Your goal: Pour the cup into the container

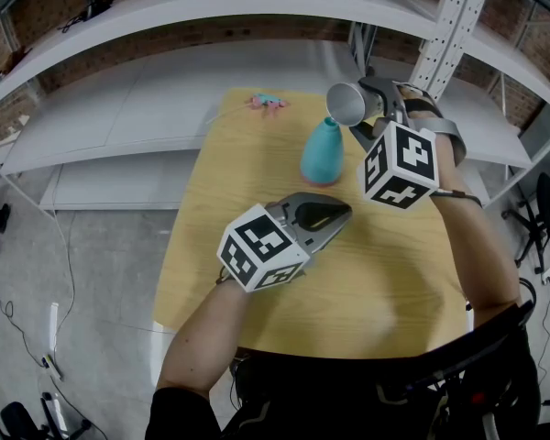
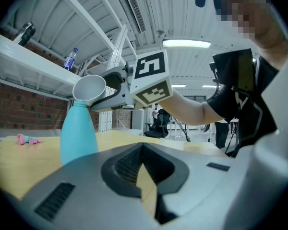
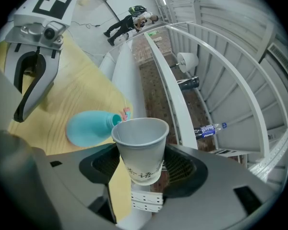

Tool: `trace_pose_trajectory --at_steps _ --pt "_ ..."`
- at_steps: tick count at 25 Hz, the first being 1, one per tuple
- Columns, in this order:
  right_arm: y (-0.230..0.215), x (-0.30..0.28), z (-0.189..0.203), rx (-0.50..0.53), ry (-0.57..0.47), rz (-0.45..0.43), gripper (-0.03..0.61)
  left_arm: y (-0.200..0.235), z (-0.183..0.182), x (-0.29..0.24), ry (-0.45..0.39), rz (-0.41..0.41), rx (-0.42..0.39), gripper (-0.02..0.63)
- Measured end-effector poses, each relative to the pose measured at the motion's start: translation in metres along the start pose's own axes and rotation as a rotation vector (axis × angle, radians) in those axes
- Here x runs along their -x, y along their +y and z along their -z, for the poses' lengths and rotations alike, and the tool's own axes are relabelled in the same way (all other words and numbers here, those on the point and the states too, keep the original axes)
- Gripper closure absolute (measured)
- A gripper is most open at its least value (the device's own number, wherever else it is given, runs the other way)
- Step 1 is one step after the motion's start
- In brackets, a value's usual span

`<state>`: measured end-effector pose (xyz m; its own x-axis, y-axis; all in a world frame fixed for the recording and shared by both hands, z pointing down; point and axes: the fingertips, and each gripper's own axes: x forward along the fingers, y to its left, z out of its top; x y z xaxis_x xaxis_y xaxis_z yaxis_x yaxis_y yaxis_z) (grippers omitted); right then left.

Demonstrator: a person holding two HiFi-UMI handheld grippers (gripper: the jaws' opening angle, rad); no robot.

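Observation:
My right gripper (image 1: pixel 371 108) is shut on a white paper cup (image 1: pixel 346 104) and holds it tipped on its side, rim toward the mouth of a turquoise bottle (image 1: pixel 322 151). The bottle stands upright on the wooden table (image 1: pixel 257 282). In the right gripper view the cup (image 3: pixel 140 147) sits between the jaws and its inside looks empty, with the bottle (image 3: pixel 90 127) just past its rim. The left gripper view shows the cup (image 2: pixel 89 88) right above the bottle (image 2: pixel 78 133). My left gripper (image 1: pixel 325 214) is shut on nothing, low over the table's middle.
A small pink and blue object (image 1: pixel 269 103) lies at the table's far edge. White metal shelving (image 1: pixel 257 7) curves round the back, with a perforated upright (image 1: pixel 445 35) at the right. A plastic water bottle (image 3: pixel 209 129) lies on a shelf.

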<state>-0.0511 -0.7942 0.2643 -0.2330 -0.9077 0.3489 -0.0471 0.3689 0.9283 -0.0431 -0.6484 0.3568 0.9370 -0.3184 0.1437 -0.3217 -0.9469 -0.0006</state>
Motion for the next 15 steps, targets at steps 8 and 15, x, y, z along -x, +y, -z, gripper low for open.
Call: trace_pose_trajectory --at_steps 8,15 --pt "0.0012 0.0003 -0.0007 0.000 -0.003 0.002 0.285 -0.0004 0.0001 0.0002 -0.002 0.000 -0.001 0.615" --pt "0.0025 -0.0002 -0.0021 0.004 -0.004 0.000 0.285 -0.0002 -0.0002 0.0006 -0.004 0.000 -0.002 0.615"
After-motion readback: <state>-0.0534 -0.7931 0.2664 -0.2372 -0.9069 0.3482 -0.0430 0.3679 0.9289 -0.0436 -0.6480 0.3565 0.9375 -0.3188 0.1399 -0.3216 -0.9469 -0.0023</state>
